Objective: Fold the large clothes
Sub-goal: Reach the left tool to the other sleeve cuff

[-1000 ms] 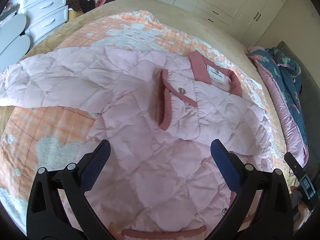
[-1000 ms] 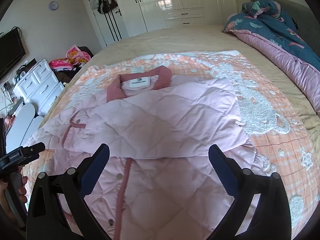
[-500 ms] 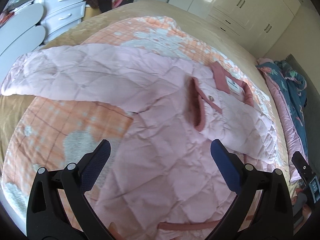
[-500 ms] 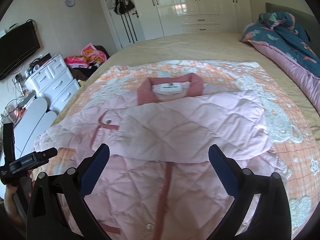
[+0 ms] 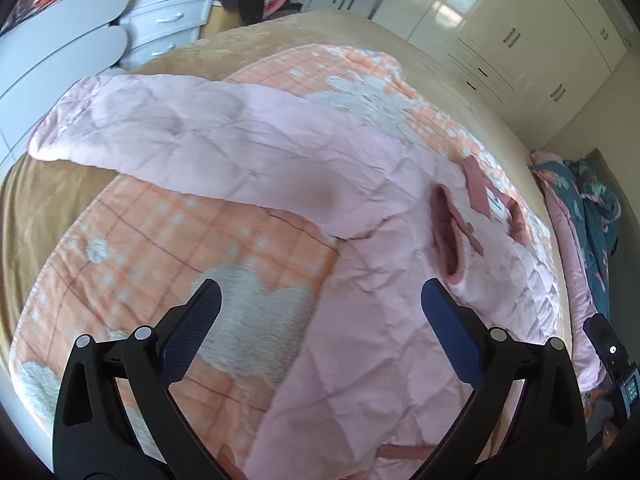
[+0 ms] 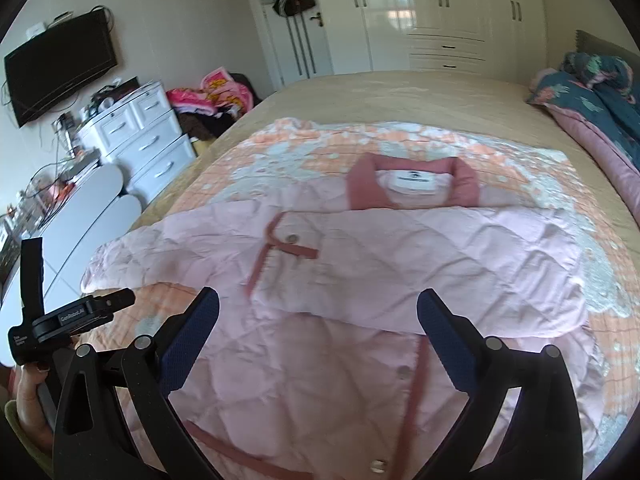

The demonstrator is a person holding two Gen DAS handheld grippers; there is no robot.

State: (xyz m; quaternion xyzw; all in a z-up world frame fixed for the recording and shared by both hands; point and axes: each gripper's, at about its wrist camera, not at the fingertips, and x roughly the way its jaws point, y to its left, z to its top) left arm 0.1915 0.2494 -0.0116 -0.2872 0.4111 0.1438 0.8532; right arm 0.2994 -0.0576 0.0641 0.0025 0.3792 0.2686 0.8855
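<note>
A: Lying face up across the orange blanket [image 6: 520,148], the pink quilted jacket [image 6: 360,360] is about halfway to its first folds, I'd judge. One sleeve [image 6: 440,264] is already laid across the chest, cuff toward 9 o'clock in the right wrist view.

B: And the other sleeve [image 5: 168,136]?

A: Stretched straight out, toward 10 o'clock in the left wrist view, its end reaching off the blanket onto the tan bedspread [image 5: 48,188]. Folding that in looks like the next step, then doubling the body up from the hem.

B: What are the claws doing?

A: Both spread wide and empty. The left gripper [image 5: 320,320] hangs over the jacket's edge below that loose sleeve. The right gripper [image 6: 318,324] hovers above the button placket [image 6: 416,380].

B: Any writing?

A: A white label [image 6: 414,181] sits inside the dusty-rose collar [image 6: 362,184] at 12 o'clock, with a dark logo too small to read. The left gripper's handle, seen at 8 o'clock in the right wrist view, carries white lettering, possibly "GenRobot.AI", though it's blurred.

B: Around the bed?

A: White drawers [image 6: 148,136] at 10 o'clock, a wall-mounted television [image 6: 60,68] above them, wardrobes [image 6: 440,16] at 12, and a dark floral duvet [image 6: 600,96] at 2 o'clock.
</note>
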